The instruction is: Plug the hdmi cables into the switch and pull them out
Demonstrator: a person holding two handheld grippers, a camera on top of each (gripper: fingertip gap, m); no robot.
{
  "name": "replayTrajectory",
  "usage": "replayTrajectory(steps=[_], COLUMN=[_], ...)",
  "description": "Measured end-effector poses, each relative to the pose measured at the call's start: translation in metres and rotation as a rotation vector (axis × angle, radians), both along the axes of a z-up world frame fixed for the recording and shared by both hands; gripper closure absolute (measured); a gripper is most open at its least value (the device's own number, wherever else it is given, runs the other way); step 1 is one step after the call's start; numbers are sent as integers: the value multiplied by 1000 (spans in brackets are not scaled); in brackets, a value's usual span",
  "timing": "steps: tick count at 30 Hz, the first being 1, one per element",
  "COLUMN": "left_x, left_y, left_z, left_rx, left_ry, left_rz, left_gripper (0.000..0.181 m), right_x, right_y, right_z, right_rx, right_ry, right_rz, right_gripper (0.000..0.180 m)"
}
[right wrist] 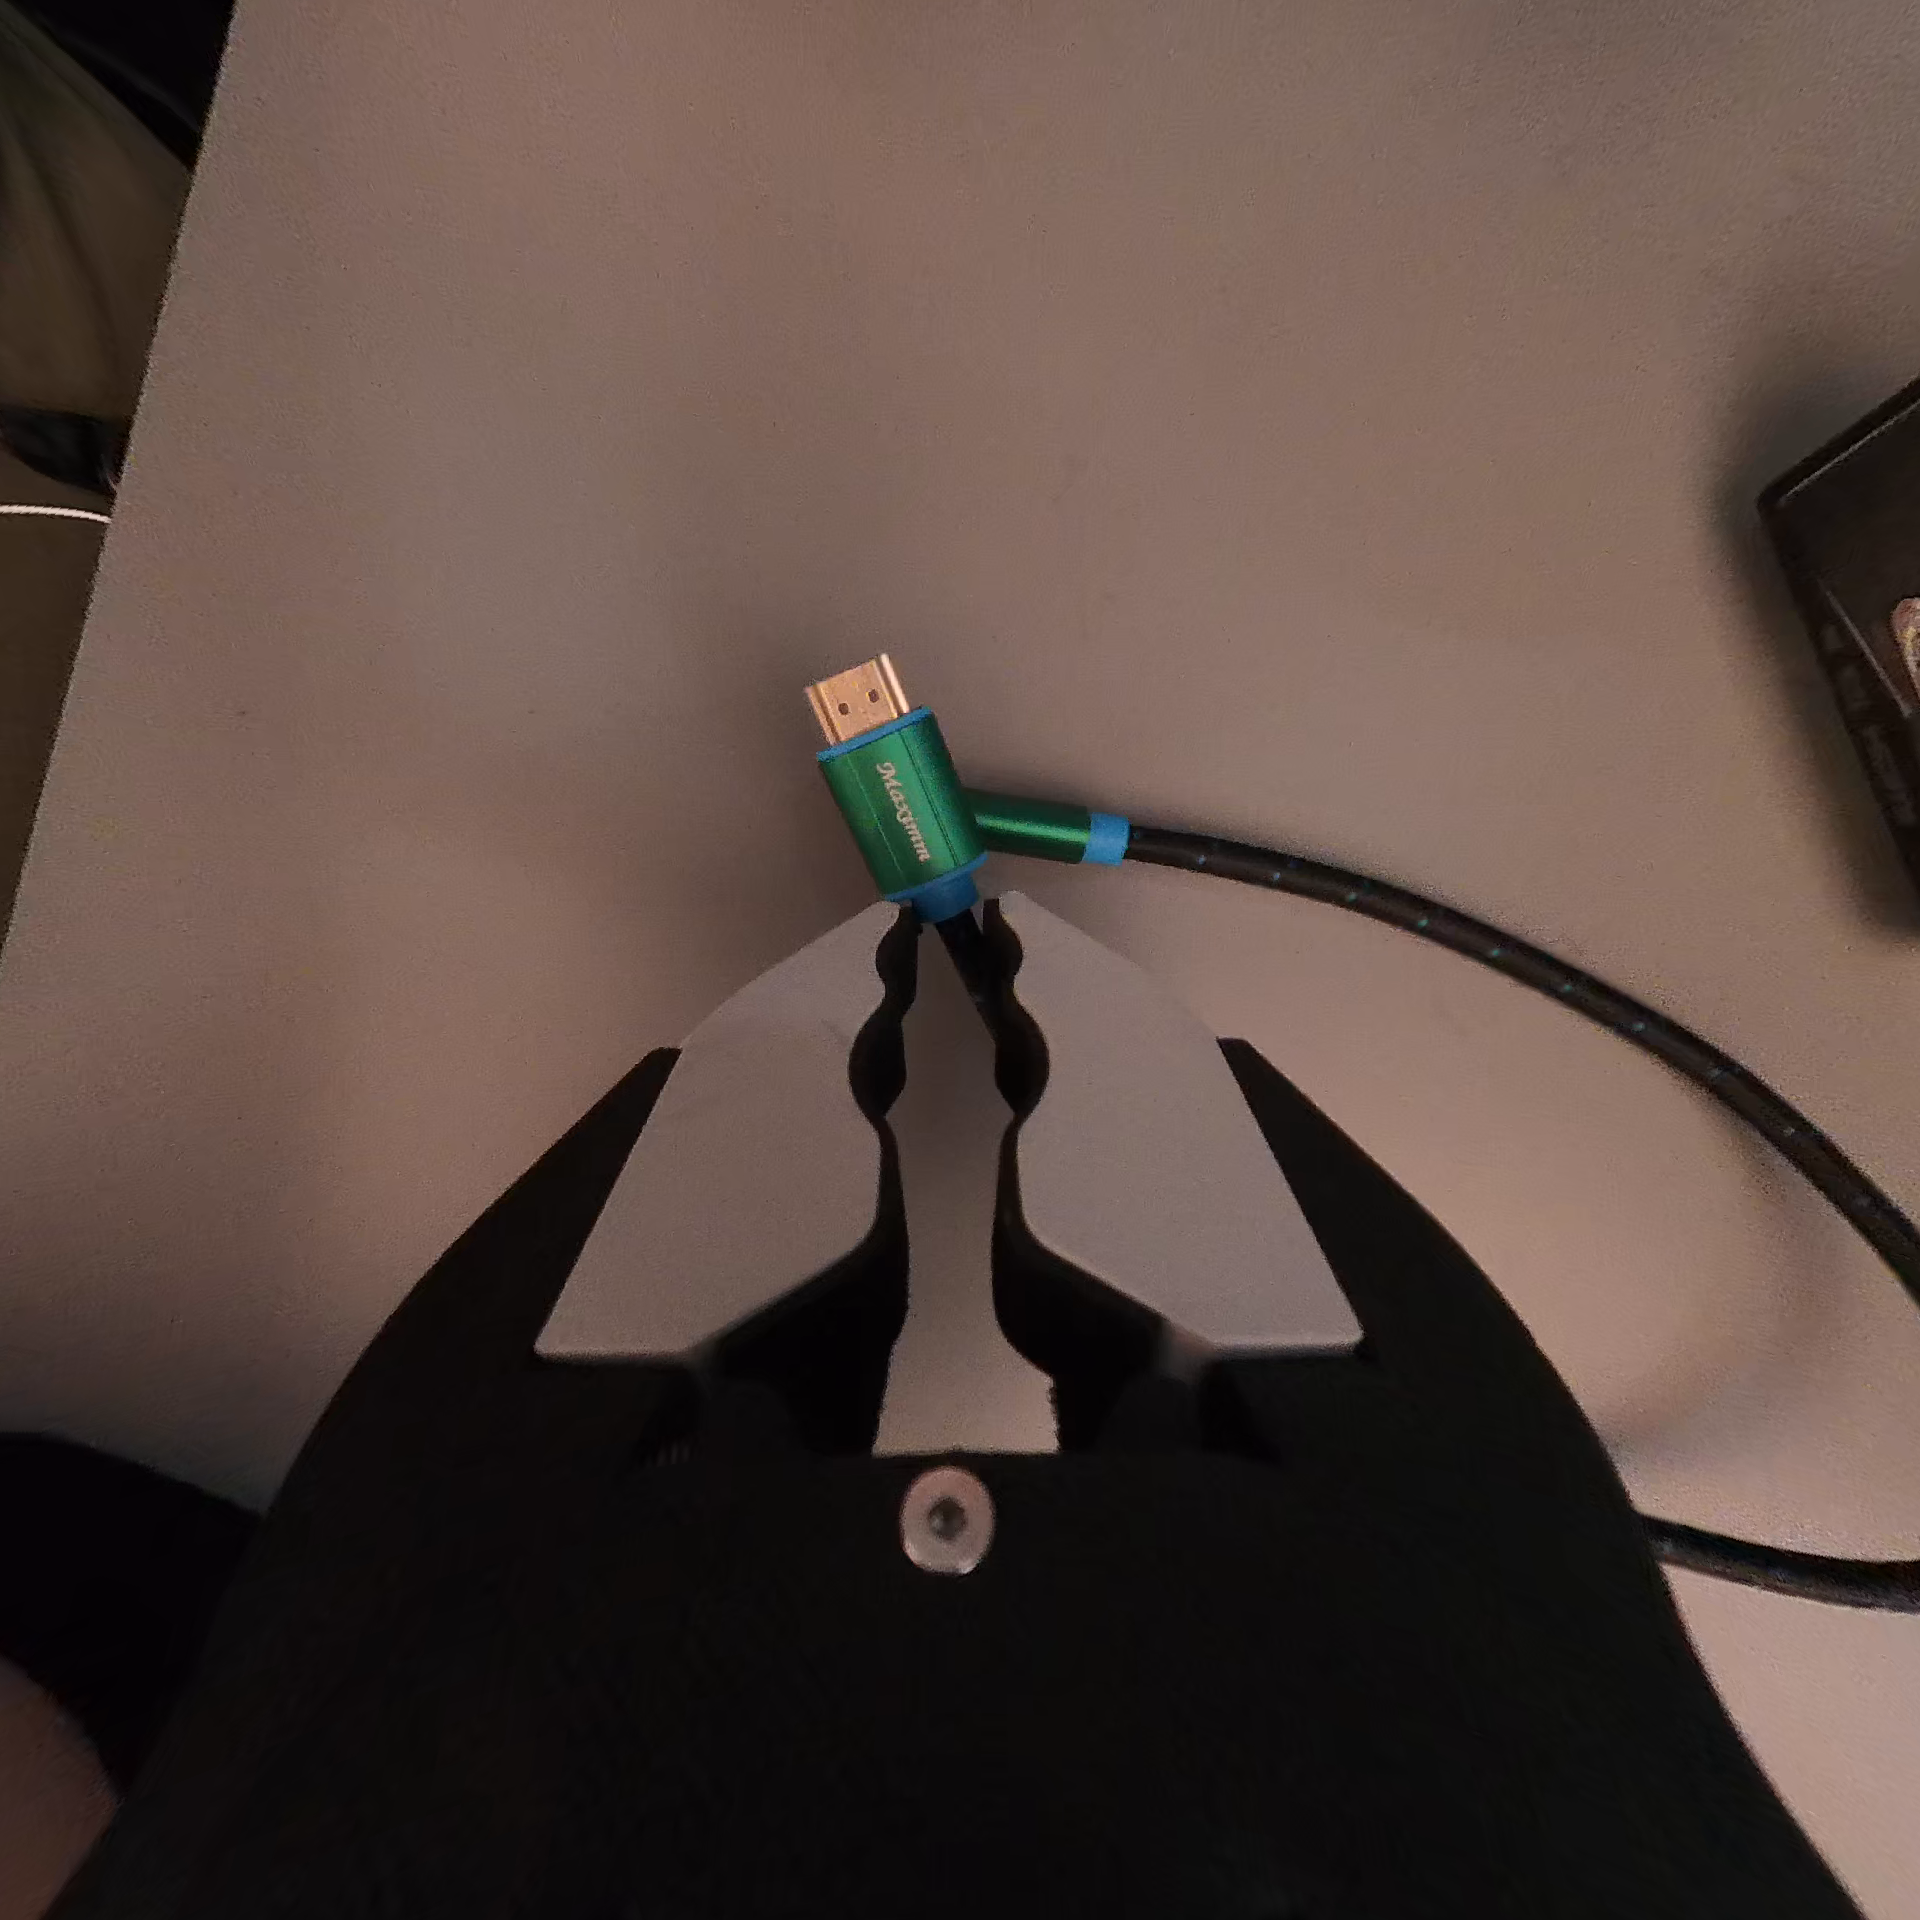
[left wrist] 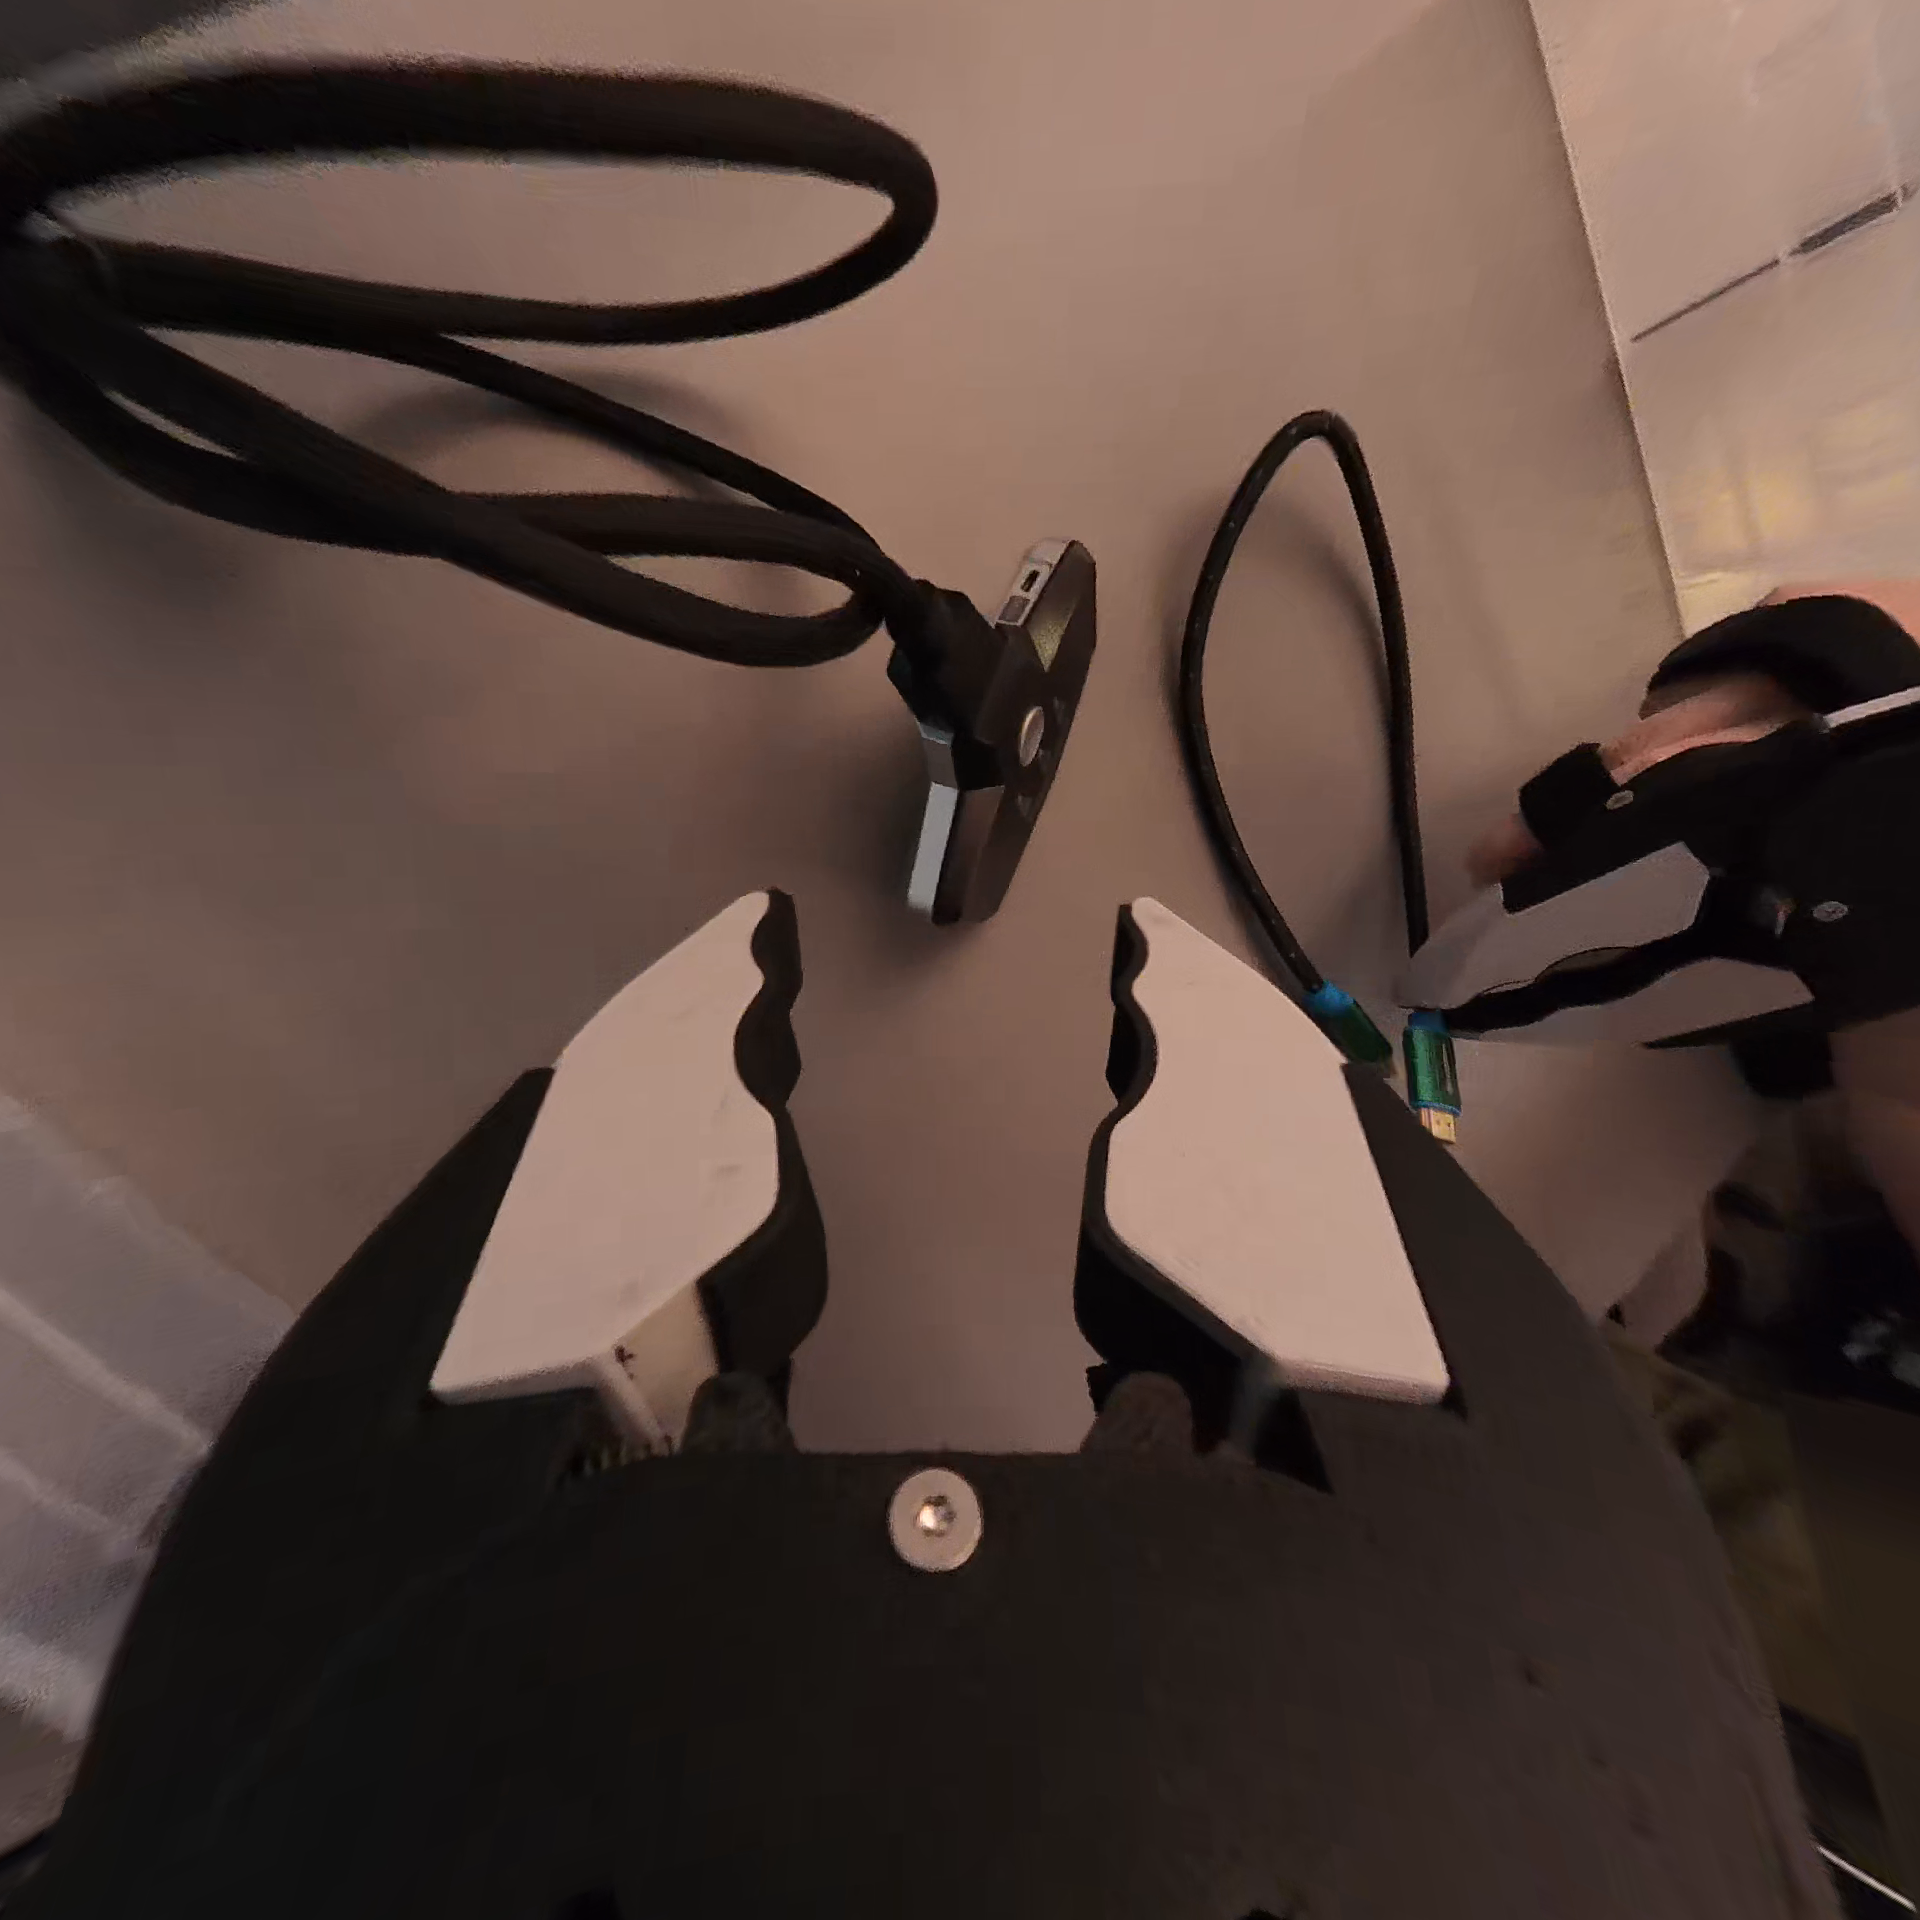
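The right gripper (right wrist: 948,906) has its fingers pinched on the thin black cable (right wrist: 1558,977) just behind the blue collar of a green plug (right wrist: 899,805), whose gold tip points away and up. The second green plug (right wrist: 1029,826) lies right against it on the table (right wrist: 623,416). That braided cable looks light and springy; gripped on the cord, the plug will likely wobble, so the stiff metal-looking shell seems the better place to hold for insertion.

Over on the other side, the left gripper (left wrist: 945,914) hangs with fingers spread wide and empty, just short of the switch (left wrist: 1003,748). The small dark switch sits tilted, one thick black cable (left wrist: 499,520) already in its side. It looks light enough to skid when pushed, so bracing its body seems wise.

Room: open table between switch and green plugs, the thin cable's loop (left wrist: 1299,675) lying there. The table edge runs close on the right gripper's left, and the thick coils crowd the far left.
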State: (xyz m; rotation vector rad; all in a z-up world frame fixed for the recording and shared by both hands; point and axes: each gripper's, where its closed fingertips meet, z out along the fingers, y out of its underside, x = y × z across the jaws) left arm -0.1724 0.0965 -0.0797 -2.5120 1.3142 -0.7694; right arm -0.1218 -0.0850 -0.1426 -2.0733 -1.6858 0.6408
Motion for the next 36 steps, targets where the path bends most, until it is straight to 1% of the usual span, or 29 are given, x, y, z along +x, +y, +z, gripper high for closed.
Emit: replayTrajectory(steps=[2, 6, 9, 10, 13, 16, 20, 25, 26, 27, 28, 31, 32, 33, 34, 36], left_x=[5, 13, 19, 24, 33, 41, 53, 50, 50, 51, 50, 51, 51, 51, 51, 52], left_y=[-4, -6, -15, -18, -23, -30, -37, -38, -35, -32, -31, -29, -29, -28, -27, -26], left_z=[-14, -44, -65, -66, -66, -55, -6, 29, 30, 30, 28, 29, 28, 27, 26, 21], left_rx=[-57, -115, -194, -224, -328, -444, -624, -810, -817, -809, -799, -791, -778, -768, -763, -743], left_ry=[8, 40, 53, 26, -47, -130, -377, -571, -591, -594, -589, -595, -589, -584, -581, -566], left_rz=[-22, -50, -90, -100, -112, -123, -108, -119, -106, -97, -93, -87, -85, -83, -81, -78], left_gripper=[118, 110, 110, 125, 157, 158, 160, 163, 165, 160, 160, 164, 160, 165, 160, 160], right_x=[1, 2, 3, 3, 3, 4, 5, 6, 7, 7, 8, 9, 9, 9, 9, 8], right_y=[1, 1, 2, 2, 2, 0, 0, 2, 2, 3, 3, 4, 4, 4, 4, 4], right_z=[4, 8, 9, 9, 8, 7, 12, 19, 20, 21, 22, 23, 23, 24, 24, 26], right_rx=[6, 15, 21, 20, 15, 16, 36, 44, 44, 46, 49, 49, 47, 45, 42, 39], right_ry=[14, 20, 18, 20, 21, 9, 13, 54, 60, 65, 67, 73, 76, 79, 82, 101], right_rz=[-7, -9, -10, -10, -9, -5, 0, -4, -6, -8, -10, -11, -12, -12, -13, -11], right_gripper=[167, 168, 168, 168, 168, 168, 168, 168, 168, 169, 169, 169, 169, 169, 169, 169])
